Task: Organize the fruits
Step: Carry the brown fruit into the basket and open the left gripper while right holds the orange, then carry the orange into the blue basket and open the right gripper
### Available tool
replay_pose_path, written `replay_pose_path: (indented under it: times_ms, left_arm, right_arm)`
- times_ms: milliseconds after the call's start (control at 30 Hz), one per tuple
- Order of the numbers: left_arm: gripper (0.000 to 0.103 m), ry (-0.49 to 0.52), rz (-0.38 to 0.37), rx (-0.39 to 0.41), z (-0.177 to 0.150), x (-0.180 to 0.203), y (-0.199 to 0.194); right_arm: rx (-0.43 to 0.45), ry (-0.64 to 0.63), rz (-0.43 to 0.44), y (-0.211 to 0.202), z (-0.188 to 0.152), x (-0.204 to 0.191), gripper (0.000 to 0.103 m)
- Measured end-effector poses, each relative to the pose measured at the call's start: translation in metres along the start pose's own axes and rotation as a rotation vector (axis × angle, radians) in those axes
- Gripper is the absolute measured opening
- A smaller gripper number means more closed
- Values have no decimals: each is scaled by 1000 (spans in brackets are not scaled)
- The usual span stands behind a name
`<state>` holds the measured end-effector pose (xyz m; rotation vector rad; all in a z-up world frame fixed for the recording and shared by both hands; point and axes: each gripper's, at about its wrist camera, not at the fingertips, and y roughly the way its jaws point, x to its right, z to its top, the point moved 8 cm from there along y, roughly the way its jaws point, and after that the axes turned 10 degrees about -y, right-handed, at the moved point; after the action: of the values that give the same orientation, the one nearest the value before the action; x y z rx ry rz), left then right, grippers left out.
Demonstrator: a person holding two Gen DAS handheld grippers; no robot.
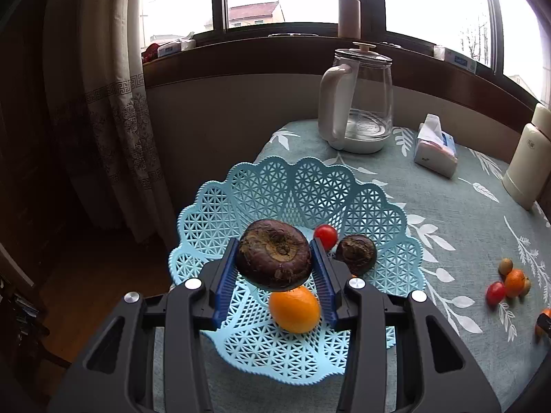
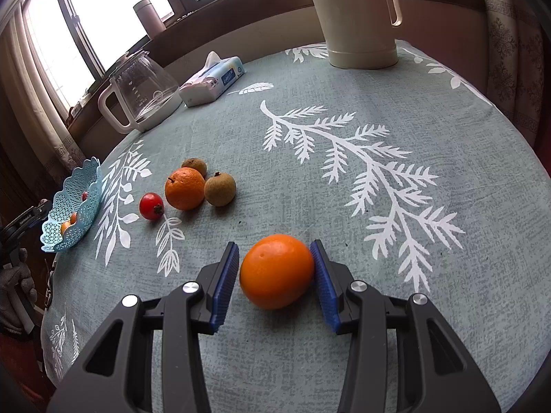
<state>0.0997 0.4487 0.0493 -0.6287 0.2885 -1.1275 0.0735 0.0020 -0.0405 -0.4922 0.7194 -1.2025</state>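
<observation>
left gripper: clamped on a dark chestnut, held over the basket for dropping in. right gripper: jaws spread around an orange on the cloth, one pad touching, not yet gripping.

Landmark: blue basket. Left gripper hangs over its middle, clamped on a dark round fruit. Basket floor is crowded: orange below the gripper, second dark fruit and red fruit to the right; the basket's left half is bare. Beyond the basket stand a glass kettle and tissue pack. Right of the basket a fruit cluster blocks a low path; bare tablecloth past it. Right gripper straddles another orange, right pad touching it, a gap at the left pad. White jug at the far edge.
</observation>
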Motion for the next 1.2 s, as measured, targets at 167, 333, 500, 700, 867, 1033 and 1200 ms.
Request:
replay_pose_path:
  times_ms: [167,333,500,700,867,1033,1200]
  left_arm:
    - [45,-7,30,-1,2,-11,11]
    - [85,-26,50,48,6,-18,3]
    - [85,-58,58,48,3,-25,-2]
    - [91,-105,60,62,-14,-28,-17]
    - [92,-102,31,69,-26,-21,-33]
    - [94,-115,10,83,-30,-24,-49]
    - [94,-143,-5,94,-29,-34,-61]
  right_arm:
    - [-1,-3,-3,0,0,1,44]
    - [-2,-4,-4,1,-1,1,44]
    - [-2,-3,-4,1,-1,1,44]
    - [-3,-4,-4,1,-1,1,44]
    - [-3,-2,0,1,-1,1,44]
    - [-8,-9,-12,0,-1,0,43]
    - [-11,-21,-36,-2,-2,1,41]
